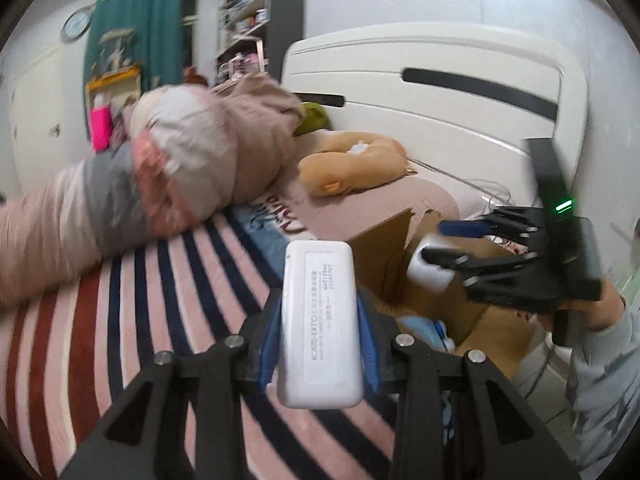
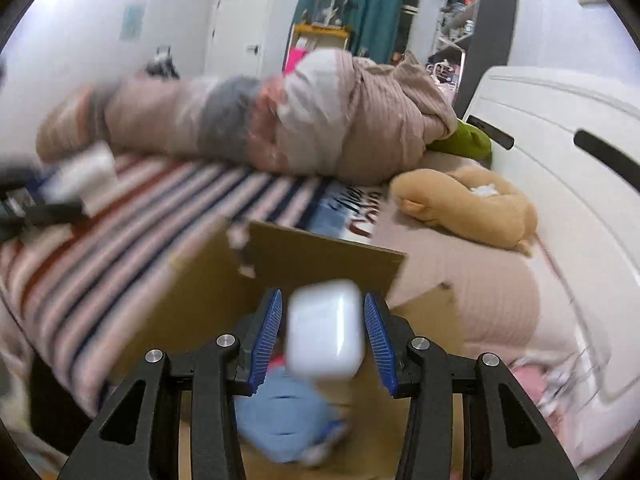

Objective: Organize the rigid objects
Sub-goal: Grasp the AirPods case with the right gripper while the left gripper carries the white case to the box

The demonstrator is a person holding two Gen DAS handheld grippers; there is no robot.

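1. Left gripper clenched on white rectangular plastic charger brick, held upright btwn blue pads above striped blanket.
2. Right gripper slack: small white rounded plastic case btwn pads w/ gaps both sides (blurred), above open brown cardboard box.

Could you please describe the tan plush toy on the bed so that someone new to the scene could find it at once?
Start at the white headboard at the end of the bed. Just in front of it, on the plain pink cover beyond the cardboard box, lies the plush toy. It is the only tan, curled soft shape there, with white stuffing showing, unlike the green cushion and the big bundled quilt beside it.
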